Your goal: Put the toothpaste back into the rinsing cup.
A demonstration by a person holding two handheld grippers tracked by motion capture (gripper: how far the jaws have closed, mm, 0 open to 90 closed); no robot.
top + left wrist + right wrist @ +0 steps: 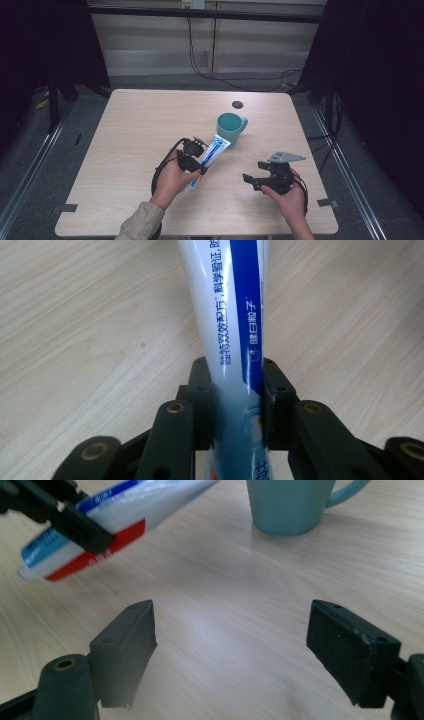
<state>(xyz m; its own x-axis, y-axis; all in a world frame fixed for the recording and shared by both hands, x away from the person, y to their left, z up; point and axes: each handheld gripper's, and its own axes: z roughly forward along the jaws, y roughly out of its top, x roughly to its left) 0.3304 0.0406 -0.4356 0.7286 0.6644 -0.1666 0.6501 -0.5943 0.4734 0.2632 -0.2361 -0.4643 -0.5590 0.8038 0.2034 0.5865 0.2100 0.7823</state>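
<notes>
A white and blue toothpaste tube (214, 150) is off the table, tilted, its far end pointing toward a teal mug (230, 127). My left gripper (199, 165) is shut on the tube's lower part. In the left gripper view both black pads press the tube (230, 305) from either side, with the gripper (235, 385) over bare wood. My right gripper (253, 173) hovers at the front right of the table, open, with nothing between its jaws. The right gripper view has it (230, 645) facing the tube (115, 510) and the mug (290, 502).
The light wooden table (140, 125) carries a small black disc (237, 104) behind the mug. Cables hang at the back wall, and dark stands flank both sides of the table. Tape marks sit at the front corners.
</notes>
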